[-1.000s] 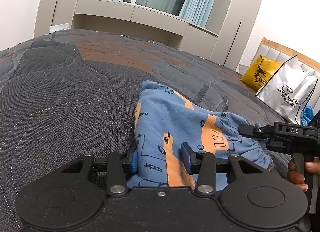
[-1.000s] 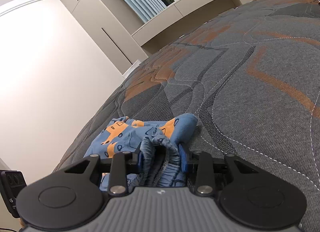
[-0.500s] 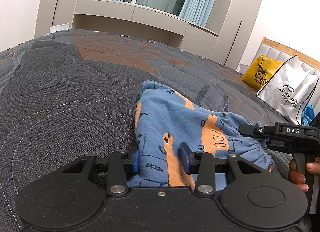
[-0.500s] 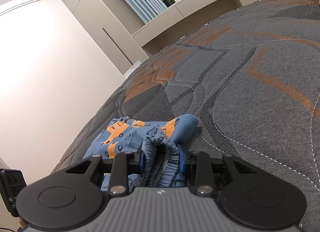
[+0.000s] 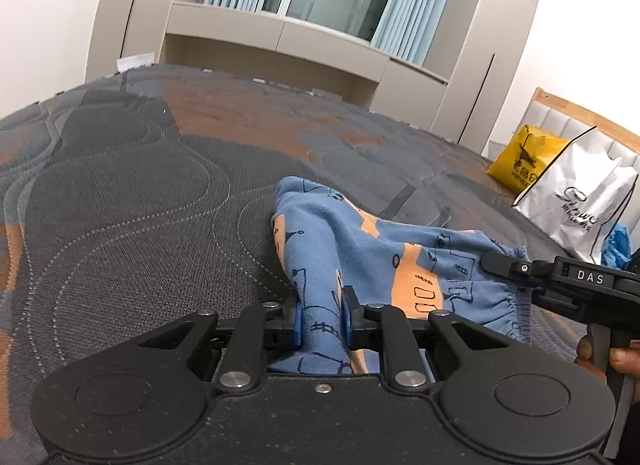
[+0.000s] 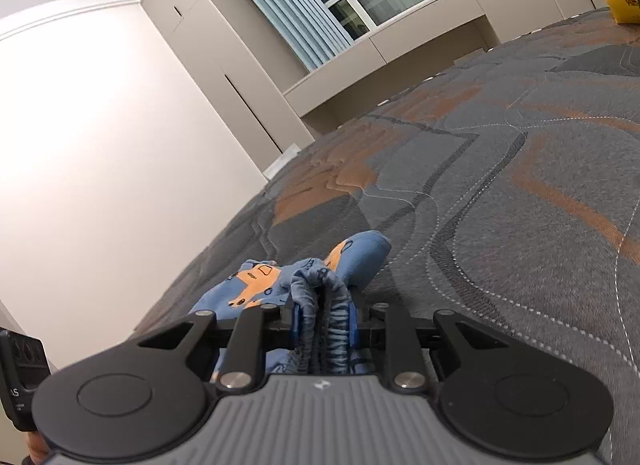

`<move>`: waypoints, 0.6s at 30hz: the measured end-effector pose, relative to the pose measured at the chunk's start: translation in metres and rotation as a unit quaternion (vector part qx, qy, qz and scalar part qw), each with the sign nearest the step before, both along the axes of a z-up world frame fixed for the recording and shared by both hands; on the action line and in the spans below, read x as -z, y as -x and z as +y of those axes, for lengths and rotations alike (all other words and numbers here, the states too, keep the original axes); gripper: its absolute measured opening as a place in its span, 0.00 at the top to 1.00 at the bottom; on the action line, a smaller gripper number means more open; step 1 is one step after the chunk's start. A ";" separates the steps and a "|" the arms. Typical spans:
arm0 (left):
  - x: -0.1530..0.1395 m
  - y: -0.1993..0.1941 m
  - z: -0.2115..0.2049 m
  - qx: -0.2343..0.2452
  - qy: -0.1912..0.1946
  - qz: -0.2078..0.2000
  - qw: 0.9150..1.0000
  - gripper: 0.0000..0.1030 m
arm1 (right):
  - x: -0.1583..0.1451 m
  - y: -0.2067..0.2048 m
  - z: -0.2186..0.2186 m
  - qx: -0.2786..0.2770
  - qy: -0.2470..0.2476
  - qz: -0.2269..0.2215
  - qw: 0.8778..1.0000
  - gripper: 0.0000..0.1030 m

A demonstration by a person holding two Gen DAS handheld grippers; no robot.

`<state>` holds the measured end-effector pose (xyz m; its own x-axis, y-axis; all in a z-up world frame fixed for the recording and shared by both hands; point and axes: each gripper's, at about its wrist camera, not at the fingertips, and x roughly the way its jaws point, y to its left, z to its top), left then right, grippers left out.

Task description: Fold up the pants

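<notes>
Left wrist view: left gripper (image 5: 322, 319) is closing its jaws on a bunched fold of the blue-and-orange pants (image 5: 384, 253), which are lying on the quilted mattress (image 5: 120, 201); only here are the bags (image 5: 576, 201) showing.
Right wrist view: right gripper (image 6: 323, 325) is closing on the gathered waistband (image 6: 334, 335).

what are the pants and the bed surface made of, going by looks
Pants: soft knit, probably cotton jersey, matte blue with orange print; it drapes and bunches, and the waistband is gathered.
Bed surface: quilted woven fabric, matte grey and orange, with visible stitch lines and a coarse weave.
</notes>
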<state>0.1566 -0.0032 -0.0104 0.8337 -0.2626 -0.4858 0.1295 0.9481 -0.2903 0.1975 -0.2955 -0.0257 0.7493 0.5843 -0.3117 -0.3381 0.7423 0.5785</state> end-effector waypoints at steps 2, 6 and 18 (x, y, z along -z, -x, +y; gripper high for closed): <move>-0.005 0.008 0.002 0.001 0.001 -0.004 1.000 0.81 | -0.004 0.008 -0.001 0.000 -0.003 -0.004 1.000 0.77; -0.010 0.018 0.009 -0.001 0.007 -0.007 1.000 0.82 | -0.011 0.018 0.005 -0.004 0.003 -0.001 1.000 0.77; -0.034 -0.003 0.065 -0.058 -0.014 -0.037 0.998 0.82 | -0.049 -0.029 0.074 -0.047 0.024 -0.039 0.998 0.77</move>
